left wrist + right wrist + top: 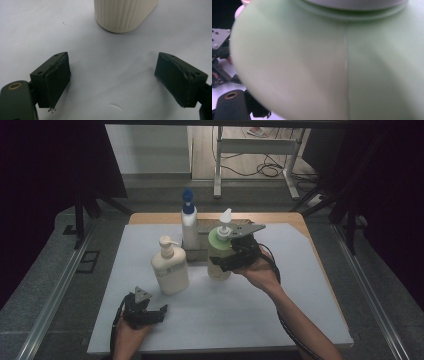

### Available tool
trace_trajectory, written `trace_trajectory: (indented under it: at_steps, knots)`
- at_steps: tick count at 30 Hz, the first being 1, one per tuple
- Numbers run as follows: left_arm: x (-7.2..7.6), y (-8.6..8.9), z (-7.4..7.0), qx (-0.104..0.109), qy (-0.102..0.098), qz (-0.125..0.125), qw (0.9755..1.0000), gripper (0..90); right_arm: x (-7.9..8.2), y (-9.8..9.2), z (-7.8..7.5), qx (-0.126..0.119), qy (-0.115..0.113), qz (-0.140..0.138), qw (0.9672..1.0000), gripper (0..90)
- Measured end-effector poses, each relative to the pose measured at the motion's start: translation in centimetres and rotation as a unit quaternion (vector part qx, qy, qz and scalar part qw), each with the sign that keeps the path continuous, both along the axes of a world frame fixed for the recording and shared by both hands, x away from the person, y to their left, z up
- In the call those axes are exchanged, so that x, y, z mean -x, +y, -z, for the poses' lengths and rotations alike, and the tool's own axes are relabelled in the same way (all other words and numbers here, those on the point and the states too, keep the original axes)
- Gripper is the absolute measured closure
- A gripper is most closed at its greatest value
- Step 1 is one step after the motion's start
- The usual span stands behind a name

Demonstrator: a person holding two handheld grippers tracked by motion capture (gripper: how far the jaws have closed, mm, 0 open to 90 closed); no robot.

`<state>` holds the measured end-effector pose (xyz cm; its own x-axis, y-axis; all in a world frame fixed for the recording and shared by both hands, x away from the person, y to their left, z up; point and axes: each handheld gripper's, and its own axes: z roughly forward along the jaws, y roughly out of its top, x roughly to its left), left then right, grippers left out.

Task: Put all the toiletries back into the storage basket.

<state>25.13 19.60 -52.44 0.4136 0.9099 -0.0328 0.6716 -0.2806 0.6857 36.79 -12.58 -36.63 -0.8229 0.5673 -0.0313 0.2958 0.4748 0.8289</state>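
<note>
My right gripper (pixel 231 261) is shut on a pale green pump bottle (pixel 218 251) with a white pump head, at the middle of the white mat (pixel 280 290). In the right gripper view the green bottle (pixel 332 62) sits hard against the camera, and one black jaw shows at the lower left. My left gripper (pixel 151 314) rests near the mat's front left, open with nothing between its jaws. In the left gripper view the left gripper (pixel 112 82) points at the base of a cream pump bottle (pixel 123 15), a short way off.
The cream pump bottle (pixel 170 269) stands left of the green one. A white bottle with a blue cap (pixel 189 225) stands behind them, next to a low grey block (pixel 202 241). The wooden table edge (pixel 295 218) shows at the back. Dark curtains flank the table.
</note>
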Motion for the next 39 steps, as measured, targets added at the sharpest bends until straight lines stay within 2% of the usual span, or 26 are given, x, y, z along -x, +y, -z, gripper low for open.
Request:
trace_trajectory:
  at_steps: [27,39]
  knots:
    - [0.0,0.0,0.0,0.000,0.000,0.000,1.0000,12.9,-3.7,0.3,-3.2,-0.004,-0.019,0.048,0.9987,11.6]
    - [0.0,0.0,0.0,0.000,0.000,0.000,1.0000,12.9,-5.7,1.2,-3.1,-0.001,-0.024,0.070,0.9972,11.6]
